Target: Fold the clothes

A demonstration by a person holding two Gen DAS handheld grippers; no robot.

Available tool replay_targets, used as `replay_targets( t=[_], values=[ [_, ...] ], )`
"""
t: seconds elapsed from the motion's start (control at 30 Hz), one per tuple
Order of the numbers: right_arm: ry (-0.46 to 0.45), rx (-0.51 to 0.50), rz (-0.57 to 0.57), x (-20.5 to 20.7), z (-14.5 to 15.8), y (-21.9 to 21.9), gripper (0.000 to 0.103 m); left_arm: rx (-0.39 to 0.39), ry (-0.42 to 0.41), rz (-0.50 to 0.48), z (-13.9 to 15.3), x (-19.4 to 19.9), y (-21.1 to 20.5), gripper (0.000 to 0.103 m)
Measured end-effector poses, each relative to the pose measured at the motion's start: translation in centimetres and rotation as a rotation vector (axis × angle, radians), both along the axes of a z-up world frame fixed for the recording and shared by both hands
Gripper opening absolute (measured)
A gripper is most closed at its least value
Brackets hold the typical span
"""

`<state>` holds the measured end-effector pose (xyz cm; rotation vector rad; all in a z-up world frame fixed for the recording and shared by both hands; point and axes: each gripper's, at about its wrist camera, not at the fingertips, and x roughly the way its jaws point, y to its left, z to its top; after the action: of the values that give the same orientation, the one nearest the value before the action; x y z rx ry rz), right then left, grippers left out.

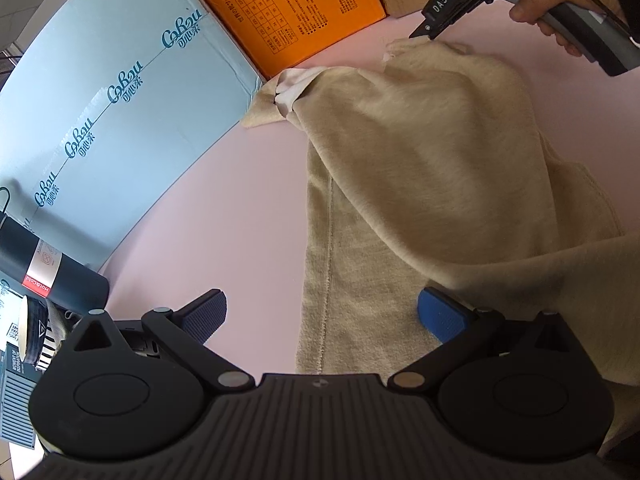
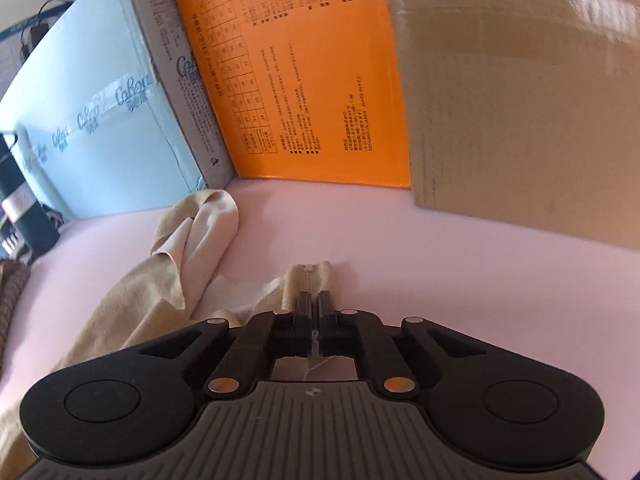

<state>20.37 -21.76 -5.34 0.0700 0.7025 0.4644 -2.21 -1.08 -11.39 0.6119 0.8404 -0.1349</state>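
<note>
One beige garment point(image 1: 420, 152); two grippers, left point(image 1: 320, 316) and right point(image 2: 315, 300); three boxes: blue point(image 1: 100, 92), orange point(image 1: 288, 4), brown point(image 2: 520, 92); one dark bottle point(image 1: 44, 264).

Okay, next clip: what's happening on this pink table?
A person is folding a beige garment on the pink table with two handheld grippers. The right gripper is shut on a hemmed corner of the garment at its far end. The left gripper is open at the near end, gripping nothing. Boxes stand behind.

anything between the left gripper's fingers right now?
Left wrist view: the left gripper stands open. Between its fingers lie bare pink tabletop and the beige garment edge.
</note>
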Motion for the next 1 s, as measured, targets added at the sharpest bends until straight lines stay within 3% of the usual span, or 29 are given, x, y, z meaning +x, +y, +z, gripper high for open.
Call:
replay_targets(
  t=[0.17, 0.23, 0.33, 0.43, 0.47, 0.5, 0.53, 0.63, 0.73, 0.77, 0.8, 0.83, 0.97, 1.0],
  values=[
    [-0.101, -0.223, 0.012, 0.1, 1.0, -1.0, 0.003, -0.011, 0.003, 0.006, 0.0, 0.0, 0.1, 0.103],
    [-0.115, -0.248, -0.069, 0.8, 1.3, -2.9, 0.003, -0.012, 0.003, 0.008, 0.0, 0.0, 0.2, 0.103],
    [-0.150, -0.224, -0.117, 0.8, 2.4, -4.6, 0.003, -0.012, 0.003, 0.009, 0.0, 0.0, 0.2, 0.103],
    [-0.069, -0.037, -0.067, 0.9, 2.3, -6.0, 0.006, -0.013, 0.005, 0.009, 0.1, 0.0, 0.3, 0.103],
    [-0.034, 0.004, -0.062, 1.0, 1.9, -6.2, 0.016, -0.014, 0.004, 0.011, 0.1, -0.1, 0.3, 0.103],
    [0.000, 0.044, -0.057, 1.1, 1.6, -6.4, 0.033, -0.015, 0.003, 0.012, 0.1, -0.1, 0.3, 0.103],
    [0.026, 0.056, -0.052, 1.2, 1.0, -6.4, 0.037, -0.015, 0.003, 0.013, 0.1, -0.1, 0.3, 0.103],
    [0.086, 0.083, -0.002, 1.5, -0.3, -6.0, 0.037, -0.015, 0.004, 0.012, 0.1, -0.1, 0.3, 0.103],
    [0.000, -0.074, 0.080, 0.4, -0.4, -3.7, 0.032, -0.021, 0.008, 0.014, 0.1, 0.0, 0.4, 0.103],
    [-0.030, -0.140, 0.111, 0.0, -0.2, -2.9, 0.013, -0.022, 0.009, 0.014, 0.1, 0.1, 0.4, 0.103],
    [-0.045, -0.168, 0.145, -0.3, 0.1, -2.3, 0.004, -0.021, 0.009, 0.014, 0.1, 0.0, 0.4, 0.103],
    [-0.060, -0.199, 0.178, -0.6, 0.4, -1.7, 0.004, -0.019, 0.009, 0.013, 0.2, 0.0, 0.4, 0.103],
    [-0.174, -0.512, 0.281, -1.5, 0.2, -0.3, 0.004, -0.005, 0.001, 0.005, 0.3, -0.3, 0.4, 0.103],
    [-0.190, -0.593, 0.245, -1.0, -0.1, -0.6, 0.004, -0.001, -0.004, 0.002, 0.3, -0.4, 0.4, 0.103]
  ],
)
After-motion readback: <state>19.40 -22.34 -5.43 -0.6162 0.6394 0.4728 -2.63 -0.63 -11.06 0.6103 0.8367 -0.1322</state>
